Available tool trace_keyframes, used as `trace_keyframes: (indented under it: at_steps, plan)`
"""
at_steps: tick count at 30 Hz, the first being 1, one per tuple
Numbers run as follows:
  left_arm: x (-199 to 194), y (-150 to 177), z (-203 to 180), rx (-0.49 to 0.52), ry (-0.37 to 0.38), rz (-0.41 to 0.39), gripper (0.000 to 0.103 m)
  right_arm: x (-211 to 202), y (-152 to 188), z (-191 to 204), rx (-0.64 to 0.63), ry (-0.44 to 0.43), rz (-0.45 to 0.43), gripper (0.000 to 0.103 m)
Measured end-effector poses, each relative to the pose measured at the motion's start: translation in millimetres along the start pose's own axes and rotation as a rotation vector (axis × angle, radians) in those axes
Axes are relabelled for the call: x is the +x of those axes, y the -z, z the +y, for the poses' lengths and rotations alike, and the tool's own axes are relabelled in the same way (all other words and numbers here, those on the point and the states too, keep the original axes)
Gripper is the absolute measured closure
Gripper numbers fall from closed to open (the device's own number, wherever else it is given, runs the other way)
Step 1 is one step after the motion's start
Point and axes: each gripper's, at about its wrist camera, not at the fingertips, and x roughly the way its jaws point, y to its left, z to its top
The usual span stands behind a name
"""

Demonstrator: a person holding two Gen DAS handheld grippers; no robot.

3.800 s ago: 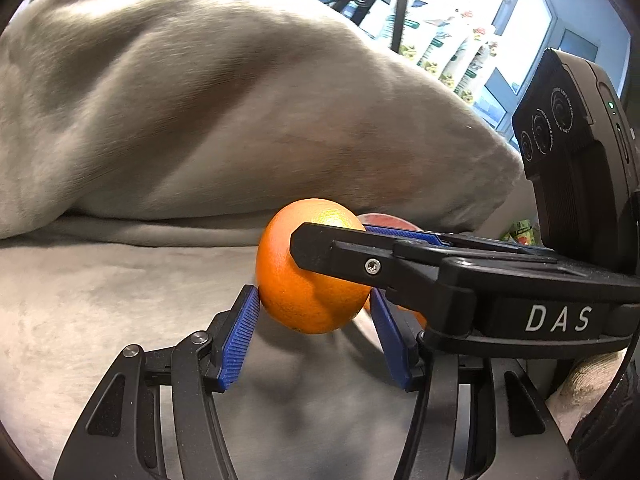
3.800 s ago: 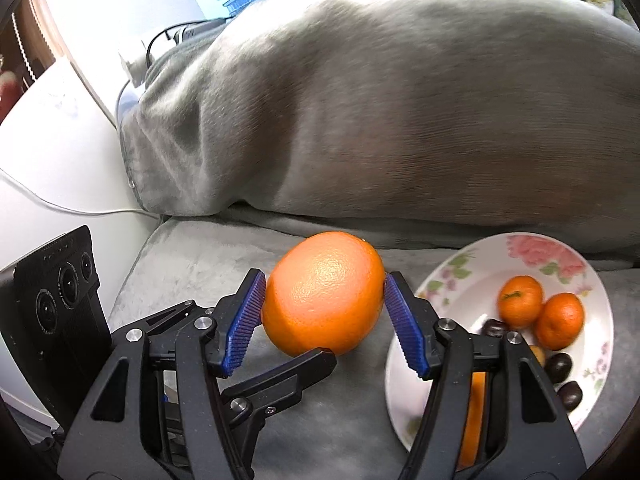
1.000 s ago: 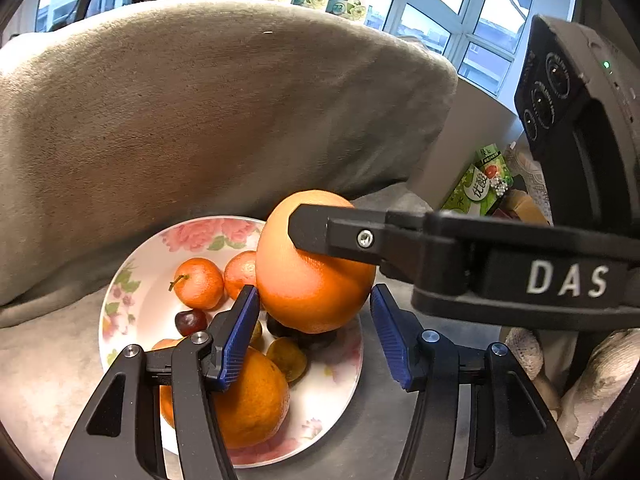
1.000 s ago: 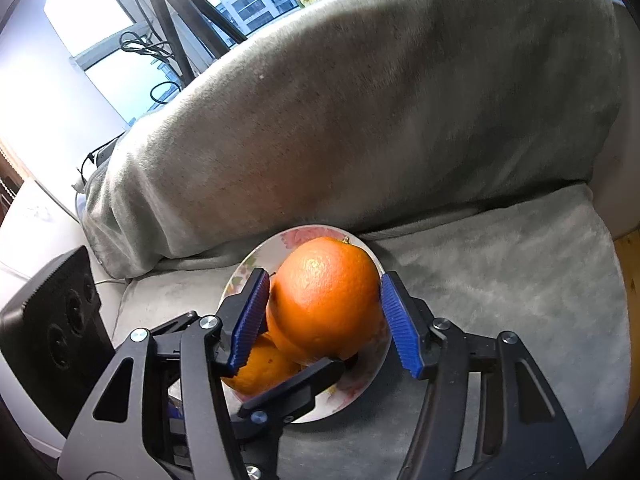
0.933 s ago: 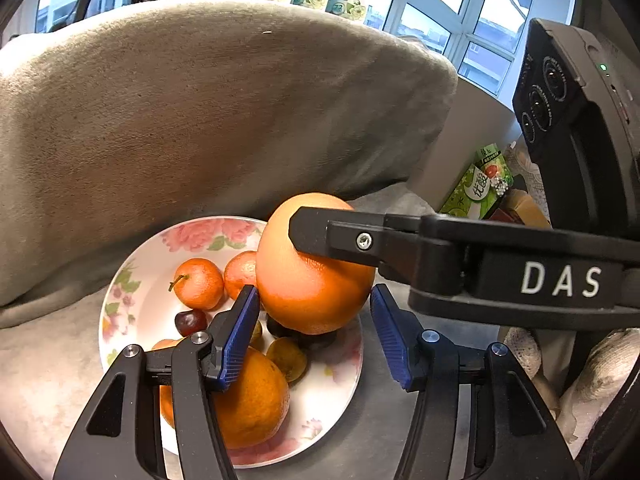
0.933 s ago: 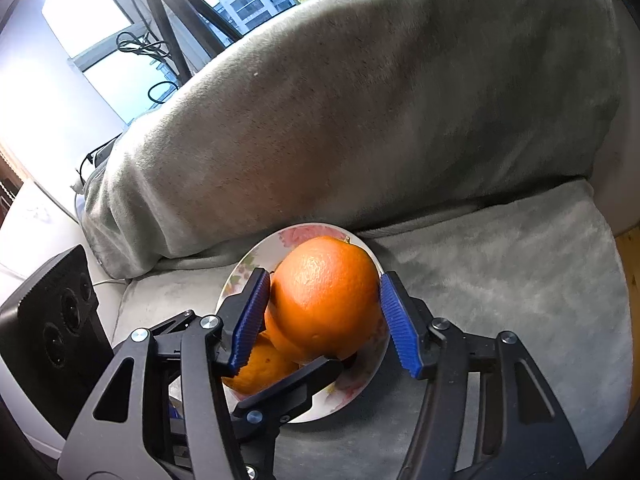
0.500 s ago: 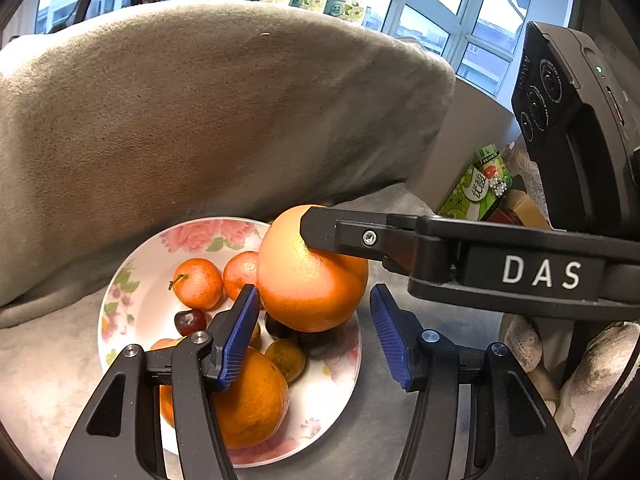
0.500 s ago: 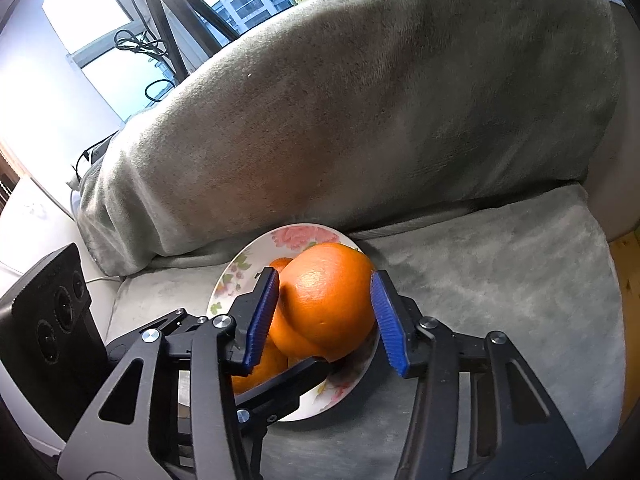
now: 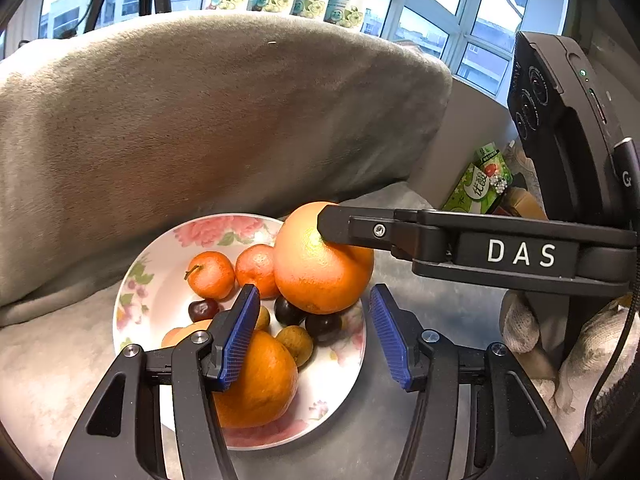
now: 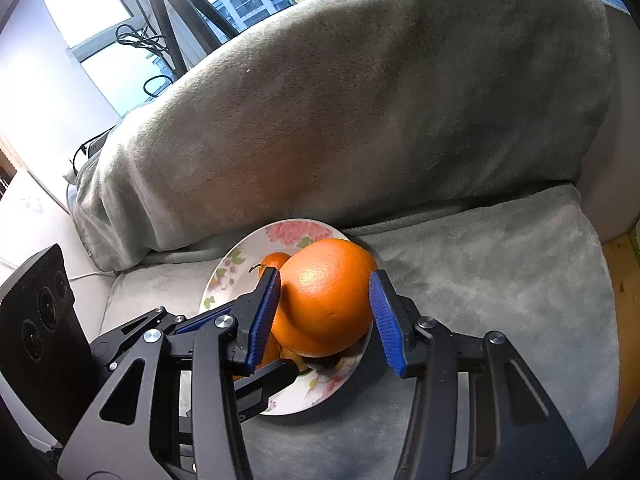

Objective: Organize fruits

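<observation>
A large orange (image 9: 320, 264) is held between the blue pads of my right gripper (image 10: 326, 312), just above the far right side of a flowered plate (image 9: 160, 264); it also shows in the right wrist view (image 10: 326, 300). The right gripper's finger (image 9: 360, 230) crosses the left wrist view. The plate (image 10: 240, 256) holds two small mandarins (image 9: 212, 274), dark cherries (image 9: 202, 310), a brownish fruit (image 9: 296, 342) and another large orange (image 9: 260, 384). My left gripper (image 9: 316, 336) is open and empty, over the plate's near side.
The plate sits on a grey plush sofa seat (image 10: 500, 280) in front of a blanket-covered backrest (image 9: 200, 120). Green snack packets (image 9: 480, 184) lie right of the sofa. A tripod and cables (image 10: 160, 40) stand by the window behind.
The right gripper has carried the large orange from the sofa seat to the plate and lowered it toward the far right side. The left gripper let go of it and stays open.
</observation>
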Motion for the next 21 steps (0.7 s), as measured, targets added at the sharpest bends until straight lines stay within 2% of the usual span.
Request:
trace_keyframes:
  at_steps: [9, 12, 13, 14, 21]
  plan:
    - [-10.7, -0.8, 8.7, -0.016, -0.001, -0.022, 0.046, -12.1, -1.8, 6.3, -0.025, -0.006, -0.031, 0.054]
    - [-17.3, -0.9, 11.7, -0.017, -0.014, -0.030, 0.045, -16.4, -0.3, 11.1, -0.045, 0.006, -0.042, 0.044]
    - [-19.4, -0.9, 12.1, -0.017, -0.018, -0.032, 0.042, -17.9, 0.4, 12.7, -0.052, 0.012, -0.049, 0.036]
    - [-22.0, -0.6, 12.8, -0.016, -0.021, -0.036, 0.041, -20.2, 1.5, 14.3, -0.059, 0.019, -0.059, 0.032]
    - [-37.4, 8.2, 19.1, -0.023, -0.057, -0.050, 0.037, -33.6, 10.1, 22.3, -0.099, 0.051, -0.099, 0.032]
